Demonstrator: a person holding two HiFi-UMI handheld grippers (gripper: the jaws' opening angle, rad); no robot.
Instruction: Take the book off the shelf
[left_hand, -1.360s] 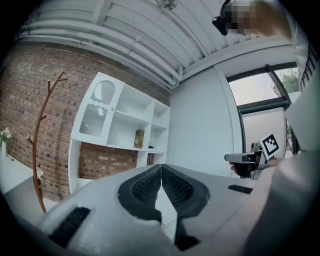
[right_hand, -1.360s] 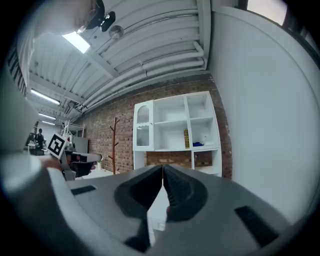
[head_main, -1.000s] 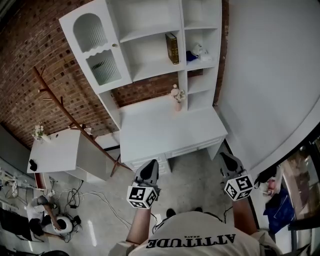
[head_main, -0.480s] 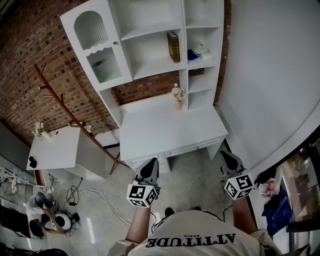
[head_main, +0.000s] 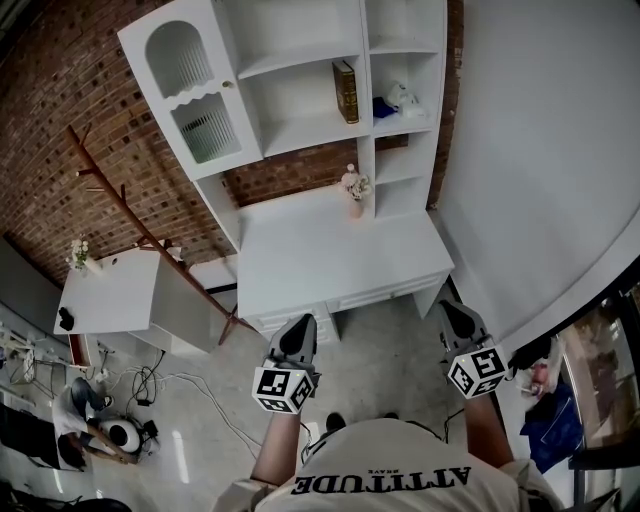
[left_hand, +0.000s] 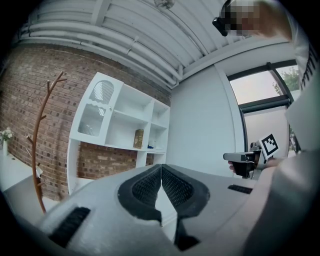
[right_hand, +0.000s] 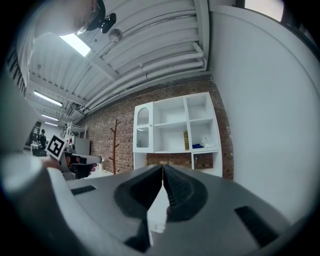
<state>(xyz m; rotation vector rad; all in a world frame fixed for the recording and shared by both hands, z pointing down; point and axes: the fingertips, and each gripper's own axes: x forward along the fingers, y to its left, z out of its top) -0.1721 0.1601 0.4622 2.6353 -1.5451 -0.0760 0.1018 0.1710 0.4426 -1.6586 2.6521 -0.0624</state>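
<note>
A dark brown book (head_main: 345, 91) stands upright on the middle shelf of the white shelf unit (head_main: 300, 130), by the divider; it also shows small in the left gripper view as the book (left_hand: 138, 138) and in the right gripper view as the book (right_hand: 186, 140). My left gripper (head_main: 303, 327) is shut and empty, held level in front of the white desk (head_main: 340, 262), far from the book. My right gripper (head_main: 452, 311) is likewise shut on nothing, off the desk's right corner.
A vase of flowers (head_main: 354, 192) stands on the desk under the shelves. Blue and white items (head_main: 392, 101) fill the cubby right of the book. A wooden coat stand (head_main: 140, 225) and a small white table (head_main: 110, 300) are at left, a white wall (head_main: 540, 150) at right.
</note>
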